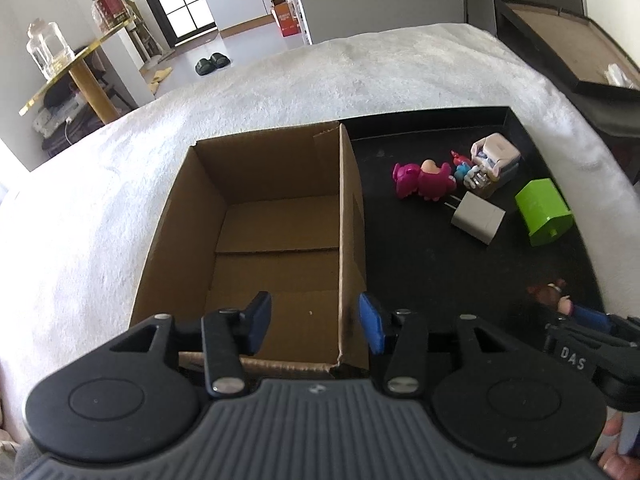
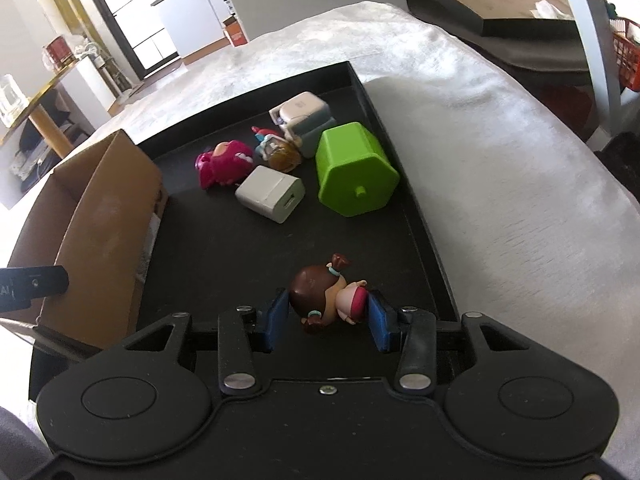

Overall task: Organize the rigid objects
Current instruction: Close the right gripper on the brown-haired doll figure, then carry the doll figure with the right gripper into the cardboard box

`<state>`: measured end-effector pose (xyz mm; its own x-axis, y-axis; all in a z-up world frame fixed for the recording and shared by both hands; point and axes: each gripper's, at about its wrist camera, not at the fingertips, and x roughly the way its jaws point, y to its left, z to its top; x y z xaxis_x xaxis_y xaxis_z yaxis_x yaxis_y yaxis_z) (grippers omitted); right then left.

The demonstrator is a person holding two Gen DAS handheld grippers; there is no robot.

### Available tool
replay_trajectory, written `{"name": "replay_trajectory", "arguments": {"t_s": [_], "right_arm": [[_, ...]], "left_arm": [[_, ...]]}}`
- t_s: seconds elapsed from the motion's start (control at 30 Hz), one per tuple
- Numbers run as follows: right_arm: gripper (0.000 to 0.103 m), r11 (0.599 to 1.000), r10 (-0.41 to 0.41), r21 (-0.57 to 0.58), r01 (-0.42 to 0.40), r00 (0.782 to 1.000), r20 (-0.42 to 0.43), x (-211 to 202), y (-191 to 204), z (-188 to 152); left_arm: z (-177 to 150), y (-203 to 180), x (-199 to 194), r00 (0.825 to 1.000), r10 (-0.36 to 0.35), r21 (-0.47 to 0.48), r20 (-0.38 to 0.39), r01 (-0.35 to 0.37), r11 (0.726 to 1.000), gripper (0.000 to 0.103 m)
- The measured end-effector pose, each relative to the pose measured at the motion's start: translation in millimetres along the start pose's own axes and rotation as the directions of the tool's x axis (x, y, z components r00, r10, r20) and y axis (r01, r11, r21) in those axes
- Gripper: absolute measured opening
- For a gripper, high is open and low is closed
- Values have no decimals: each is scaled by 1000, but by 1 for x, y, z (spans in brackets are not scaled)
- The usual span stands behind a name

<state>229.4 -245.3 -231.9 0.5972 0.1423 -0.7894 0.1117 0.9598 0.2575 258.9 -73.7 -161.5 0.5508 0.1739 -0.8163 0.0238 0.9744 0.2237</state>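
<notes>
Looking along the left gripper (image 1: 315, 322) first: fingers parted and holding nothing, poised over the near wall of the cardboard box (image 1: 256, 240). Beyond the fingertips, only bare cardboard floor; nothing yet placed inside. Past the right fingertip, on the black tray (image 1: 420, 264), lay the unsorted lot: pink figurine (image 1: 424, 180), white USB charger (image 1: 478, 218), lime-green hexagonal piece (image 1: 544, 212), a pale folding-plug adapter (image 1: 498, 156) and a small blue-and-red toy (image 1: 462, 166), too small to identify. Farther right of the fingers, just visible, the brown-haired doll (image 1: 554, 294) at the tips of the right gripper (image 1: 592, 344).

Turning to the right wrist view: right gripper (image 2: 328, 320) closed on the brown-haired doll (image 2: 326, 296), with one blue pad (image 2: 276, 318) against the hair and the other against the face side. Lying on its side between the fingers, doll low on the black tray (image 2: 424, 232); whether lifted clear or resting could not be told. Ahead of the fingertips sat the white USB charger (image 2: 270, 194), with the lime-green hexagonal piece (image 2: 354, 170) ahead and to the right, the pink figurine (image 2: 222, 162) ahead and left, and the adapter (image 2: 302, 112) farthest off. Left of the fingers stood the cardboard box (image 2: 100, 232).

Judged barely begun: first item gripped, none boxed, five or so remaining on the tray.
</notes>
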Motion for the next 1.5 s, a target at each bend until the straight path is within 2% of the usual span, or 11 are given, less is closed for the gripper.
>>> {"name": "replay_trajectory", "arguments": {"t_s": [0.37,0.87,1.5], "right_arm": [[42,999,22,-45,-21,1000,13,-29,27,18],[42,991,-12,-133,19,999,50,-64,68,26],[42,962,-23,-269,41,997,69,-70,132,36]], "left_arm": [[-2,31,-20,1000,2,-45,16,-2,999,52],[-9,72,-34,999,26,-111,36,-22,994,52],[-16,122,-25,998,8,-235,61,7,972,52]]}}
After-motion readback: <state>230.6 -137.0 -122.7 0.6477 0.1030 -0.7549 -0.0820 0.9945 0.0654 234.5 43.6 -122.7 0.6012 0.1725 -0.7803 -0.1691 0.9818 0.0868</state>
